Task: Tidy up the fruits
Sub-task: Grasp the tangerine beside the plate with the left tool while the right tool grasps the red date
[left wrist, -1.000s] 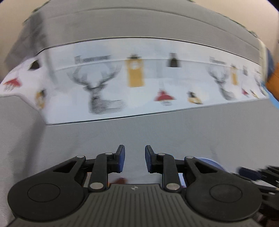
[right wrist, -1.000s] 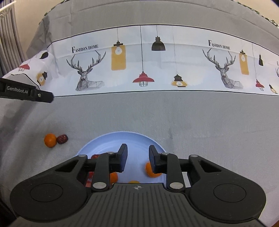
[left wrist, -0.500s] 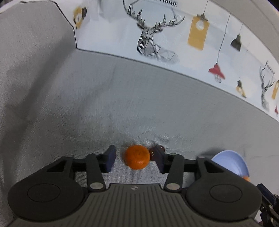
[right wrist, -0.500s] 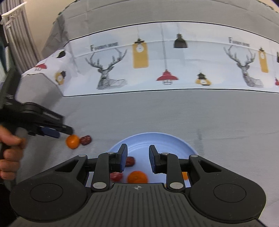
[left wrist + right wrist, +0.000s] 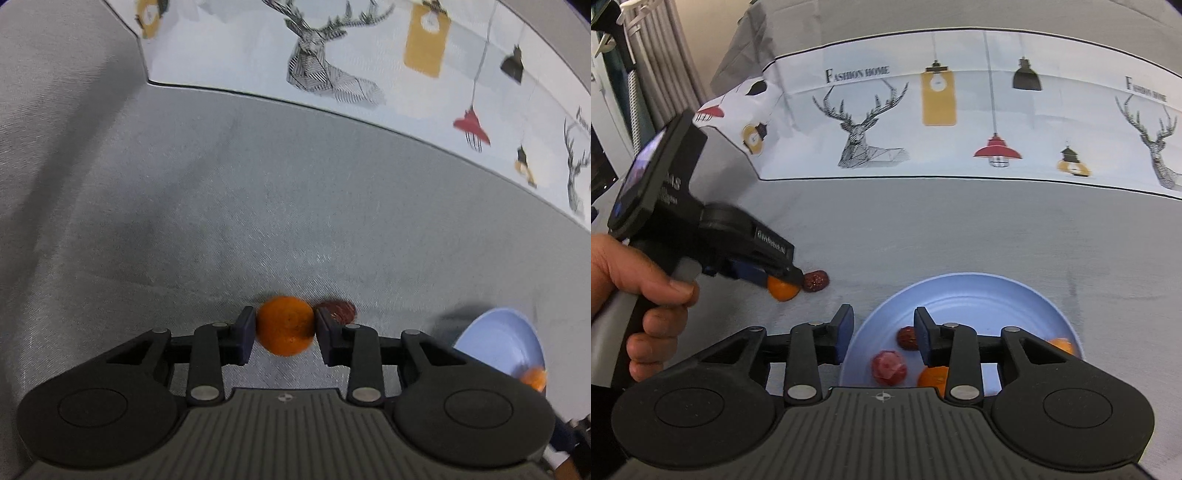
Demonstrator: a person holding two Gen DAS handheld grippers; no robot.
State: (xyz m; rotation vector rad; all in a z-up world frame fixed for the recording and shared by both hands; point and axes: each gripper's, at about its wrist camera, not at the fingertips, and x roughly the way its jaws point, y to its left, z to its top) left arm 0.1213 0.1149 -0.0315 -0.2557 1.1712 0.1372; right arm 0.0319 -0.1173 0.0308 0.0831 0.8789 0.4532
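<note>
left gripper [image 5: 284, 325] pinching the tangerine [image 5: 285, 325] on the cloth, left of the blue plate [image 5: 979, 291], red date [image 5: 338, 309] touching | light, soft skin, so squeeze gently across its middle | right gripper [image 5: 882, 328] spread, empty over plate

Lighting: even, bright, soft shadows under my plate [image 5: 964, 291]. Fisheye bending at tablecloth [image 5: 258, 184] edges. Motion blur on my left view's plate [image 5: 506, 339]; right view sharp.
</note>
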